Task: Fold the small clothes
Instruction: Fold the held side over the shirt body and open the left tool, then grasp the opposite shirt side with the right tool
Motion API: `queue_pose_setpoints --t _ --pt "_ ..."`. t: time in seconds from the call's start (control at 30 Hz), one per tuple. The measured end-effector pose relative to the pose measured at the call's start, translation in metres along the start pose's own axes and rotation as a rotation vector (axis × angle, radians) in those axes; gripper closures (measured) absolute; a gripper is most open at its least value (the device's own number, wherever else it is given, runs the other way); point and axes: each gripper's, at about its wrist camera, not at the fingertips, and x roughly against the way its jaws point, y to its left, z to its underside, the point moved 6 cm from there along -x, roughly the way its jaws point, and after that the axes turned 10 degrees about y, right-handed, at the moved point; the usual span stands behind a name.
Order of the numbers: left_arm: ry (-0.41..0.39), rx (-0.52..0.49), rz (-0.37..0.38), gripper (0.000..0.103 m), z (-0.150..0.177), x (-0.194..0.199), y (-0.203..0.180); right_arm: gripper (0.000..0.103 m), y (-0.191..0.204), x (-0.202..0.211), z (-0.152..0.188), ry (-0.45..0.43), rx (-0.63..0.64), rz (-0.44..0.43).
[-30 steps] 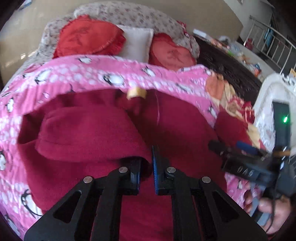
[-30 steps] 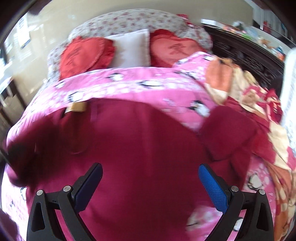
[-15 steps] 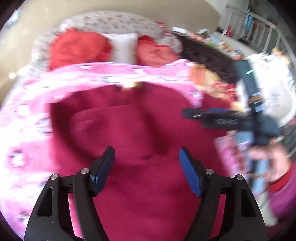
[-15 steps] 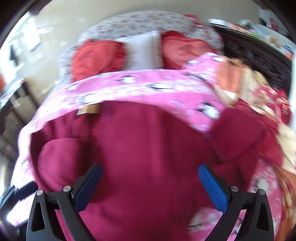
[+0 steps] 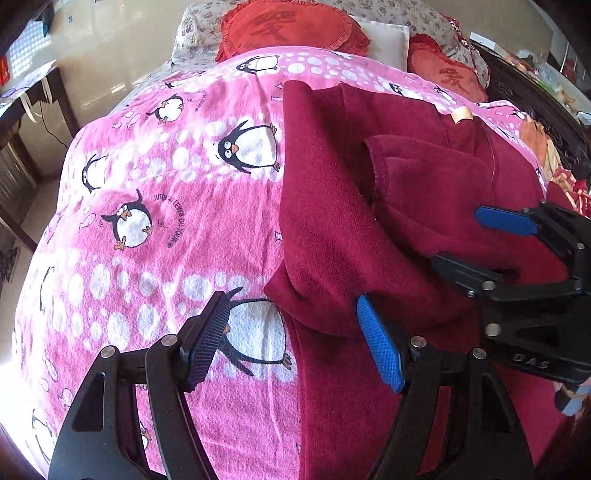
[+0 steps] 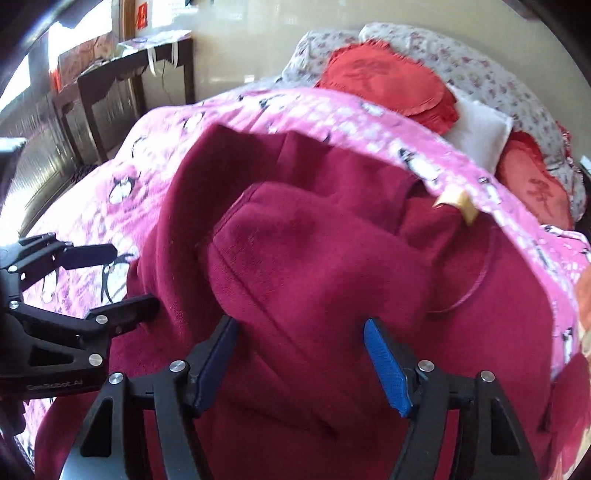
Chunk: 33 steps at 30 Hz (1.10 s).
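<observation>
A dark red fleece garment lies on a pink penguin blanket, with its left sleeve folded inward over the body. A tan neck label shows at its collar. My left gripper is open and empty, just above the garment's left edge where a fabric fold bulges. My right gripper is open and empty, low over the folded sleeve. It also shows in the left wrist view, and the left gripper shows in the right wrist view.
Red heart cushions and a white pillow sit at the head of the bed. A dark wooden desk stands to the left of the bed. More bedding is heaped at the right.
My left gripper let go of the folded sleeve, opened and swung left to the garment's edge. My right gripper moved left over the folded sleeve, still open.
</observation>
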Motion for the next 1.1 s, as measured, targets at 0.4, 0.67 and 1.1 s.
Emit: queue_pose_setpoints --t 0.4,0.67,1.1 --pt "-0.002 -0.01 -0.02 0.031 -0.005 -0.001 -0.009 0.095 -0.126 0.078 0.04 -0.195 -0.403 -0.007" --pt "0.01 0.01 -0.017 0.031 -0.001 -0.004 -0.013 0.05 -0.134 0.086 0.068 -0.16 -0.439 -0.054" --pt "0.001 0.011 -0.07 0.032 0.0 0.001 -0.004 0.032 0.003 0.011 0.006 -0.094 0.006 0.055"
